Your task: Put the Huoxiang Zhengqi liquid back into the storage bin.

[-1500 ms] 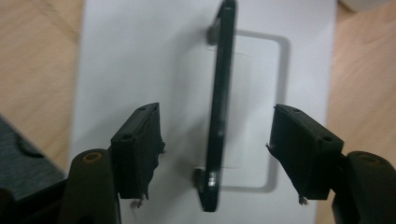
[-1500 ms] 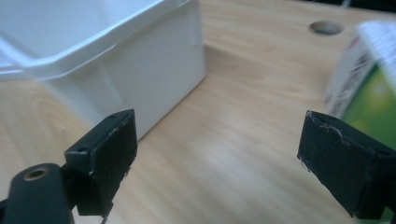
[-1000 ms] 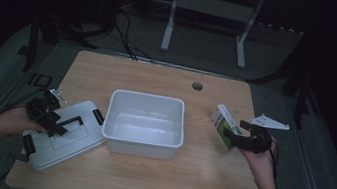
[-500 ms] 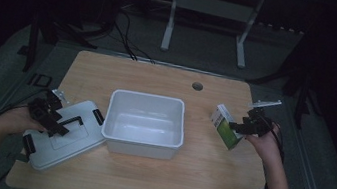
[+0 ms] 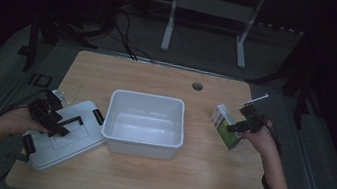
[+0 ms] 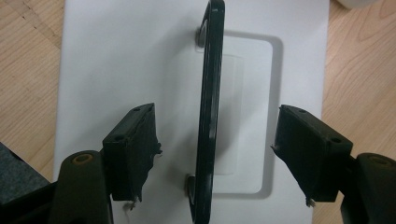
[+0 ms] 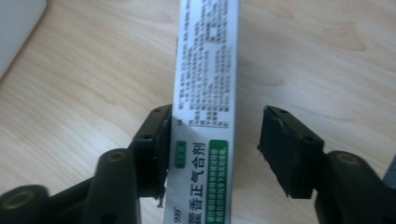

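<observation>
Worktop (image 5: 143, 182), pale wood, lying under dim light, one round grommet hole (image 5: 197, 86) near the far edge.

Edges and room: white bin (image 5: 145, 124) sitting mid-worktop, open and empty; broad bare wood lying on the near side of it and between it and the far edge. White lid (image 5: 62, 134) lying flat at the near left, one corner overhanging the left edge. Green-and-white carton (image 5: 226, 126) standing near the right edge, well apart from the bin, bare wood between them.

Left gripper (image 5: 49, 117) hovering over the lid; in the left gripper view fingers (image 6: 133, 149) standing released either side of the lid's black handle (image 6: 208, 107), a gap showing on both sides, no pad touching.

Right gripper (image 5: 238, 127) reaching the carton from the right; fingers just now closing, carton (image 7: 205, 88) between them. In the right gripper view one finger (image 7: 152, 144) lying against the carton's side, the other (image 7: 285, 149) standing clear of it, wood showing in the gap; not yet clenched.

Room: dark floor, black cables trailing at far left, a white metal stand (image 5: 207, 24) beyond the worktop.

Count: one bin, one lid, one carton, two grippers, two forearms entering from the near side.
</observation>
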The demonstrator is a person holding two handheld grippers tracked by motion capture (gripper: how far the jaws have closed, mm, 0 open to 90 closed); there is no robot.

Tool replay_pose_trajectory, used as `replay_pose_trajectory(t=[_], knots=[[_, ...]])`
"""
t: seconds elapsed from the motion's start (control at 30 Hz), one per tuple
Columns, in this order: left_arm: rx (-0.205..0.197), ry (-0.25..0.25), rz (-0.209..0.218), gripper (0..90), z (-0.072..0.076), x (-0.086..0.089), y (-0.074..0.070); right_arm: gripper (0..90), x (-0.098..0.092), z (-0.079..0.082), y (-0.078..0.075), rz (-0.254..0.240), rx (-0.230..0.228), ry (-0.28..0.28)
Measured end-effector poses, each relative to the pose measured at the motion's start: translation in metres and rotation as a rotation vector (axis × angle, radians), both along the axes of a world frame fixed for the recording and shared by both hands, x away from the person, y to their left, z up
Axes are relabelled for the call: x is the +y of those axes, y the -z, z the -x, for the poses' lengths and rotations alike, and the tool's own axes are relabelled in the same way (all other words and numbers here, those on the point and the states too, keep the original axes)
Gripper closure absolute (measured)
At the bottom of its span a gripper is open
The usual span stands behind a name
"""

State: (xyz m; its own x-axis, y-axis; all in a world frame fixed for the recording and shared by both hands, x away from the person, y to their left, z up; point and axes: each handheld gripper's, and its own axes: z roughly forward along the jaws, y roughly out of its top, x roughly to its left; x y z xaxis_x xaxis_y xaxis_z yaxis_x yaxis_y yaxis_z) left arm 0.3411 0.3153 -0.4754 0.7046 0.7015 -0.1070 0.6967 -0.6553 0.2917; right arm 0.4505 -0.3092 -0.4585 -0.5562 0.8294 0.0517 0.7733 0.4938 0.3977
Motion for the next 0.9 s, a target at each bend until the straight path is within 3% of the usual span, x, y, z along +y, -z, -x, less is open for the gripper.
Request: replay_pose_trajectory(t=[0.23, 0.3, 0.4, 0.57, 0.9], knots=[[0.005, 0.003, -0.023, 30.0, 0.001, 0.0, 0.004, 53.6, 0.007, 0.003, 0.008, 0.041, 0.03, -0.009], [0.004, 0.001, -0.021, 30.0, 0.002, 0.001, 0.005, 57.8, 0.009, 0.002, 0.017, 0.058, 0.053, -0.012], [0.001, 0.002, -0.021, 30.0, 0.002, 0.001, 0.003, 61.4, 0.008, 0.001, 0.02, 0.053, 0.056, 0.002], [-0.008, -0.003, -0.013, 30.1, 0.001, 0.002, -0.001, 63.6, 0.004, 0.002, 0.017, 0.026, 0.059, -0.003], [-0.011, 0.006, -0.019, 30.0, 0.001, -0.002, -0.004, 64.3, 0.001, 0.008, -0.004, 0.001, 0.023, -0.017]])
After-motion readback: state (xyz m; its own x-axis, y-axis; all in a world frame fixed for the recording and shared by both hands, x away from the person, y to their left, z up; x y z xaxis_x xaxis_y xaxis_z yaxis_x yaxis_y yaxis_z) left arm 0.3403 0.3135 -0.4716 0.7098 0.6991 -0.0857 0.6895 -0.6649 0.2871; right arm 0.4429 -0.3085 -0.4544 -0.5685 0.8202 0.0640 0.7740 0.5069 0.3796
